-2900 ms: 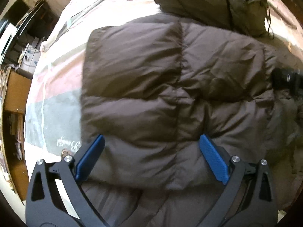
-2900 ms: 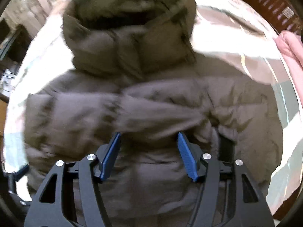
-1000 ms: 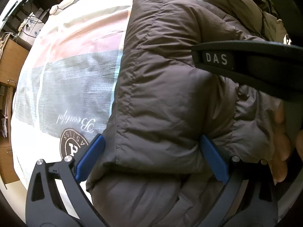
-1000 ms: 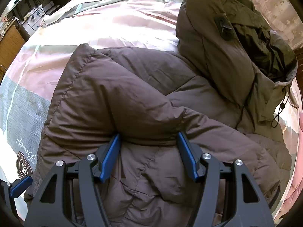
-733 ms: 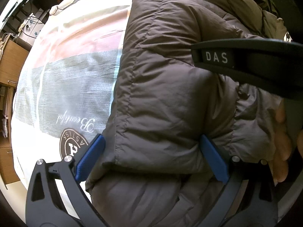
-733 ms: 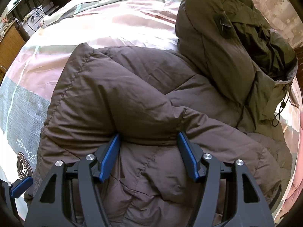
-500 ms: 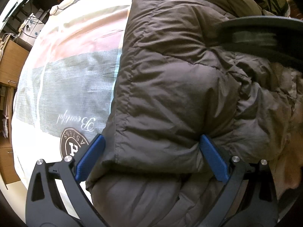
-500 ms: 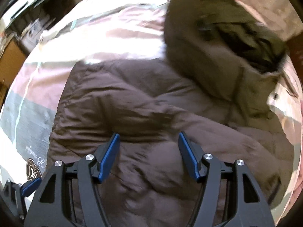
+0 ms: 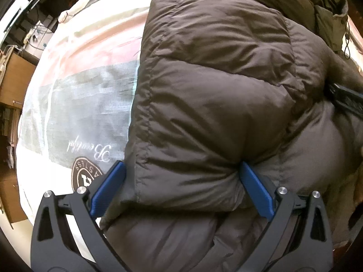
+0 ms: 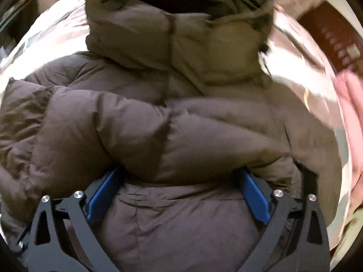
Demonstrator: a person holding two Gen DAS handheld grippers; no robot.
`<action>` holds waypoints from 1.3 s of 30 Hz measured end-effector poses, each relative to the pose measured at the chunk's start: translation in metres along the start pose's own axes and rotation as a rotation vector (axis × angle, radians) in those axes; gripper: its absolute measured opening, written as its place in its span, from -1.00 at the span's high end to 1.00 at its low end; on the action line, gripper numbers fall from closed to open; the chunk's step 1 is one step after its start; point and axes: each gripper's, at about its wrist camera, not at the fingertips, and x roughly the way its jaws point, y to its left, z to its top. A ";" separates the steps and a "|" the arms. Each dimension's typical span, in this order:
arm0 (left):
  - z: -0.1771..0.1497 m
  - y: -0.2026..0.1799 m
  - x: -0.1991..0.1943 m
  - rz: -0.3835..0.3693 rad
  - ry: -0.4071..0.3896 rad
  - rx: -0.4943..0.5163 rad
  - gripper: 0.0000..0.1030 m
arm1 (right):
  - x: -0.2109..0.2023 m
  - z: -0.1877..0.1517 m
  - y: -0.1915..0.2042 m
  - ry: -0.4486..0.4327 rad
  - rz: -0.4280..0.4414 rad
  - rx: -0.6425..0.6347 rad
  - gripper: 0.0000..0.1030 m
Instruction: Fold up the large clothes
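Note:
A puffy dark brown down jacket [image 9: 211, 95] lies folded on a bed. Its olive hood [image 10: 181, 29] lies at the far end. My left gripper [image 9: 181, 188] is open, its blue fingers wide apart around the jacket's folded near edge. My right gripper [image 10: 179, 192] is open too, with a thick padded fold of the jacket [image 10: 158, 136] bulging between its blue fingers; this view is blurred. Part of the right gripper's black body [image 9: 347, 99] shows at the right edge of the left wrist view, resting on the jacket.
The bed cover [image 9: 86, 104] is striped pink, white and grey with a round logo near my left gripper. Wooden furniture [image 9: 13, 77] stands off the bed's left side. A pink cloth [image 10: 351, 113] lies at the right edge of the right wrist view.
The right gripper has swung from above the jacket's left side round to face the hood and opened wider. It has left the middle of the left wrist view. The left gripper has stayed put.

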 end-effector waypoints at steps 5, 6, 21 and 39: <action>-0.001 -0.004 -0.014 0.035 -0.013 0.000 -0.96 | -0.032 0.001 -0.001 -0.044 0.008 -0.030 -0.95; -0.004 -0.003 -0.019 0.044 -0.016 -0.002 -0.96 | -0.044 -0.007 0.002 -0.061 0.002 -0.048 -0.95; -0.077 -0.010 -0.033 0.106 0.088 0.034 -0.96 | -0.037 -0.118 -0.005 0.176 0.099 -0.034 -0.95; -0.123 -0.012 -0.028 0.136 0.173 0.043 -0.96 | -0.049 -0.206 -0.037 0.321 0.132 -0.003 -0.96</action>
